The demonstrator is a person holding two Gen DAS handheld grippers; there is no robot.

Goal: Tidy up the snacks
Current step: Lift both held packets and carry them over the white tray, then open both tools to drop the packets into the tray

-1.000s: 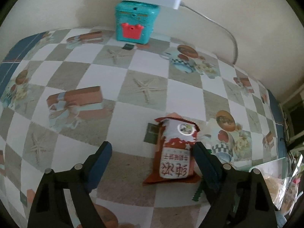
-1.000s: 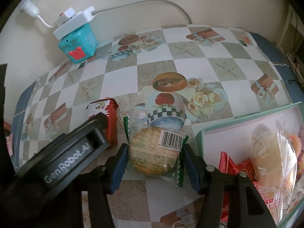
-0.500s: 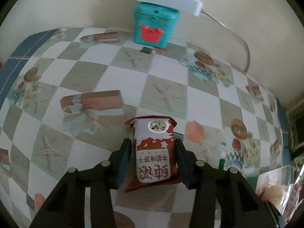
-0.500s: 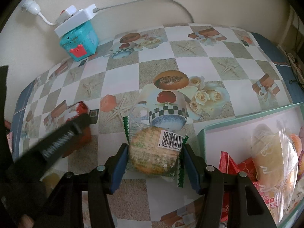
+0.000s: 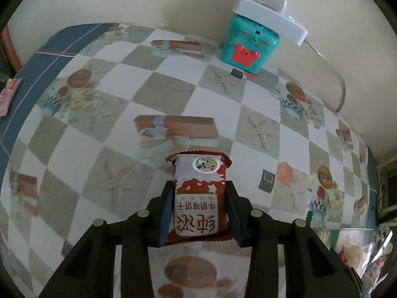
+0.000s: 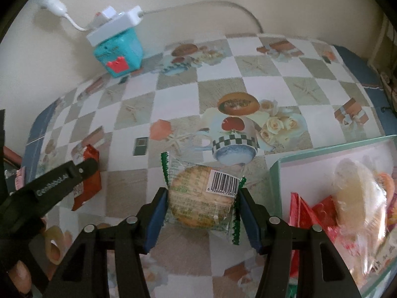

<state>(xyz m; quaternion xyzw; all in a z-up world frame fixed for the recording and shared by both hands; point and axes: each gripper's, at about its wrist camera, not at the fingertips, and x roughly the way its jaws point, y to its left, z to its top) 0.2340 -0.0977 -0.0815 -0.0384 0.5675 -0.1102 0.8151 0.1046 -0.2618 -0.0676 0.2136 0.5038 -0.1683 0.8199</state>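
Landmark: teal plastic box with a red crown-shaped clasp (image 5: 250, 43), at the far wall on the checkered printed tabletop (image 5: 104, 114); white power strip (image 5: 270, 22) lying on top of the box, its white cable (image 6: 223, 6) running along the wall; small pink packet (image 5: 8, 94) at the tabletop's edge, well left of the box; green-rimmed white tray (image 6: 322, 151) near and right of the box, holding red wrappers and a clear-bagged pale pastry (image 6: 357, 193); nothing stands between the two tools.

Left tool (image 5: 199, 211): jaws just drawn in, now pinching the red-and-white biscuit packet (image 5: 198, 193) by its long sides, well nearer than the box; packet shows large Chinese characters, upside down, and a round picture sticker.

Right tool (image 6: 201, 213): part-spread, pads pressed on the clear green-edged round-cracker packet (image 6: 201, 198), just left of the tray; barcode label reads "6 926664 7060…".

Left tool's side reads "GenRobot.AI".
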